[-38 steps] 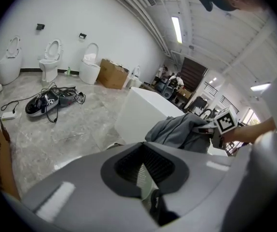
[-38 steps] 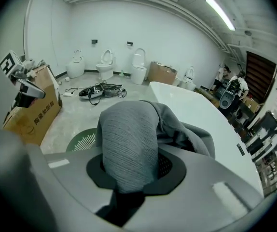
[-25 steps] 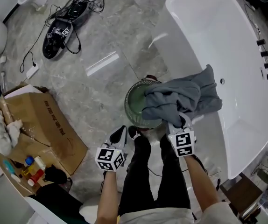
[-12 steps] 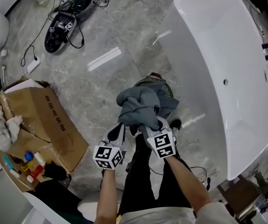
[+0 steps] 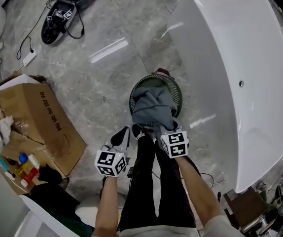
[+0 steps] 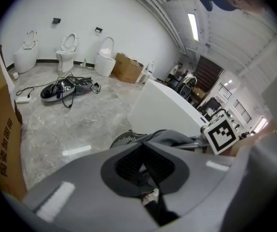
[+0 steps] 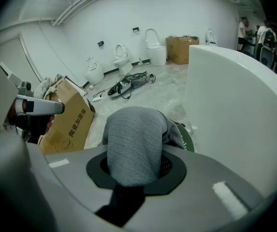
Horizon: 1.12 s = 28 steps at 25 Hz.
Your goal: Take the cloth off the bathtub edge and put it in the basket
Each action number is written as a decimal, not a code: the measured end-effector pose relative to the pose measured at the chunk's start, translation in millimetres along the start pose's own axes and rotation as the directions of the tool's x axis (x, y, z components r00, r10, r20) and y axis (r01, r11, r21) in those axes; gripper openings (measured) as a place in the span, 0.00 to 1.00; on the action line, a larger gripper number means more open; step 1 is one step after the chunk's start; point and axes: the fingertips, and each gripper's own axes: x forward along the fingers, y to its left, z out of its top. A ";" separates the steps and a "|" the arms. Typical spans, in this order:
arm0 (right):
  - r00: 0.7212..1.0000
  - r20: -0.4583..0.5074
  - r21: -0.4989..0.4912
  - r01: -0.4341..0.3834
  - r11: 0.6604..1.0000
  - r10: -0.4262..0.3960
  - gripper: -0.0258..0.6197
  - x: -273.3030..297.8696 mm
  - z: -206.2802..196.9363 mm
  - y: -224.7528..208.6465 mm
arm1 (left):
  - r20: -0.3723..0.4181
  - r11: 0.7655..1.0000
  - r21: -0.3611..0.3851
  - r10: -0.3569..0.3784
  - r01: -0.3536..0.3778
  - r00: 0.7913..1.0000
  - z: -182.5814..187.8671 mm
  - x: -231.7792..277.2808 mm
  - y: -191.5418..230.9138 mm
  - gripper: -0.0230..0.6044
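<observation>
The grey cloth (image 5: 153, 107) hangs bunched over the round green basket (image 5: 174, 89), which stands on the floor beside the white bathtub (image 5: 230, 58). My right gripper (image 5: 157, 129) is shut on the cloth's near end, just at the basket's near rim. In the right gripper view the cloth (image 7: 131, 146) fills the jaws and drapes forward over the basket (image 7: 187, 137). My left gripper (image 5: 123, 138) is to the left of the basket, shut, with nothing in it. The left gripper view shows its pads (image 6: 129, 161) together, with the basket (image 6: 123, 139) and the cloth (image 6: 172, 137) just beyond.
A torn cardboard box (image 5: 33, 117) with rags and bottles lies on the marble floor at the left. A black device with cables (image 5: 57, 21) sits at the far left. The person's dark-trousered legs (image 5: 151, 181) stand right below the basket. Toilets (image 6: 67, 50) line the far wall.
My right gripper has carried the cloth left from the bathtub edge to the basket, and the cloth now sinks into it. The left gripper has stayed beside the basket.
</observation>
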 end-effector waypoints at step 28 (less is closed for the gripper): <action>0.984 -0.174 -0.118 -0.064 0.991 0.043 0.17 202.2 -71.5 -52.5 | 0.104 0.982 -0.161 0.114 -0.096 0.988 -90.1 116.8 10.5 0.13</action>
